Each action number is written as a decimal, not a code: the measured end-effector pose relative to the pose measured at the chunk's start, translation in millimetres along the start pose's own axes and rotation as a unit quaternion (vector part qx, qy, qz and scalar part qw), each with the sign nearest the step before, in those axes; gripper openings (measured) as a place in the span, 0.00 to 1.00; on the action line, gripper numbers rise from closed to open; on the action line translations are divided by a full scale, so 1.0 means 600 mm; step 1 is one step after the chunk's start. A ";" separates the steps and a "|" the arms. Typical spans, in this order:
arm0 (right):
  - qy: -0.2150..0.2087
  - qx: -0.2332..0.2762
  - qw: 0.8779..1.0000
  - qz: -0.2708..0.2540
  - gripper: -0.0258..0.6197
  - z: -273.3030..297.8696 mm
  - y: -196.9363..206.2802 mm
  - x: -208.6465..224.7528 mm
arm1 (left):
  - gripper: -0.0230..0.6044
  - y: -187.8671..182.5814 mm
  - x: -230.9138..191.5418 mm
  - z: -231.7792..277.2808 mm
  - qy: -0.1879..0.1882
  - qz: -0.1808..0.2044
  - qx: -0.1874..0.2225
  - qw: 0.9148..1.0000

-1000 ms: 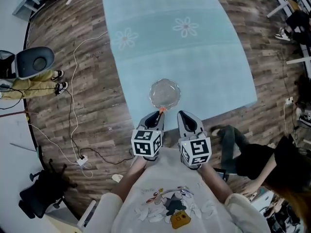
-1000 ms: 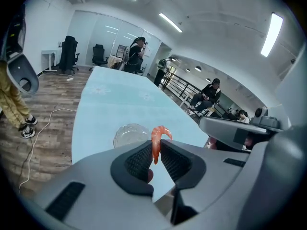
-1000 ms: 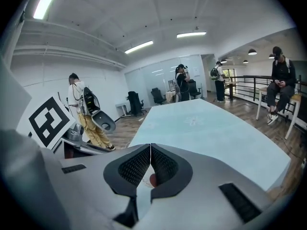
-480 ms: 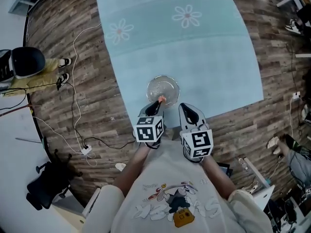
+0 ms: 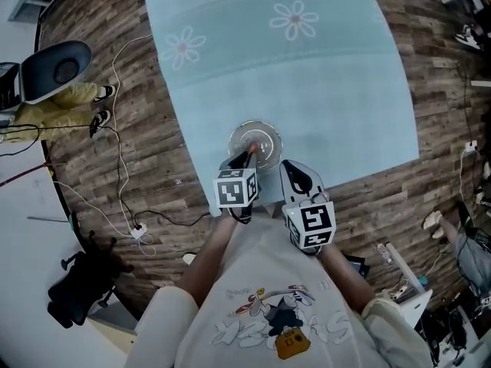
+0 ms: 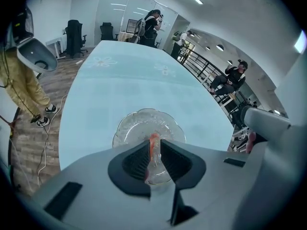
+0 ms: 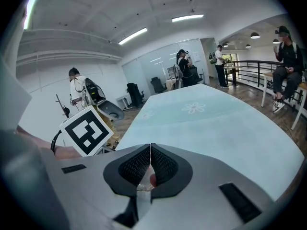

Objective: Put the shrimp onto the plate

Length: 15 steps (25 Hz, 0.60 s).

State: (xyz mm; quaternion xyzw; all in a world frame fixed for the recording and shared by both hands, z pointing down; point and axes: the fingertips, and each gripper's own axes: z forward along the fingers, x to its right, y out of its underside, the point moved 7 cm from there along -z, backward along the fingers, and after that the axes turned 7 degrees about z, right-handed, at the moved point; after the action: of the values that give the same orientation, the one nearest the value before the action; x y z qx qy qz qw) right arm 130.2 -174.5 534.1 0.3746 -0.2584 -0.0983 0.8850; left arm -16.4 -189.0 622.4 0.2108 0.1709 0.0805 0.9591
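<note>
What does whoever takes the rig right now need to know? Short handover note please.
Left gripper: shut on the shrimp, tips at the near rim of the glass plate.
Right gripper: jaws together, beside the left one, short of the plate.
Plate: on the light blue table, near its front edge.
Done: shrimp gripped and at the plate.
Left: probably lower a little, open the left jaws, leave the shrimp on the plate.
</note>
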 end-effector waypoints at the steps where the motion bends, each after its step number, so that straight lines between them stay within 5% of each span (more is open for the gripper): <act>1: 0.000 0.000 1.000 0.001 0.08 0.002 -0.001 0.002 | 0.13 -0.002 -0.001 0.000 -0.001 0.001 0.000 1.000; 12: 0.010 0.008 1.000 0.009 0.08 0.006 -0.004 -0.001 | 0.13 -0.010 0.001 -0.051 -0.002 0.024 0.030 0.999; 15: 0.013 0.015 1.000 0.007 0.08 -0.003 -0.003 -0.014 | 0.05 -0.008 0.009 -0.077 -0.002 0.039 0.053 0.998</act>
State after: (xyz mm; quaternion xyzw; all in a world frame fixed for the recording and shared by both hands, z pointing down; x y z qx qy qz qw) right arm 123.8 -171.5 528.3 0.3872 -0.2508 -0.0833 0.8833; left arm -27.8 -174.8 579.1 0.2678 0.1648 0.1088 0.9430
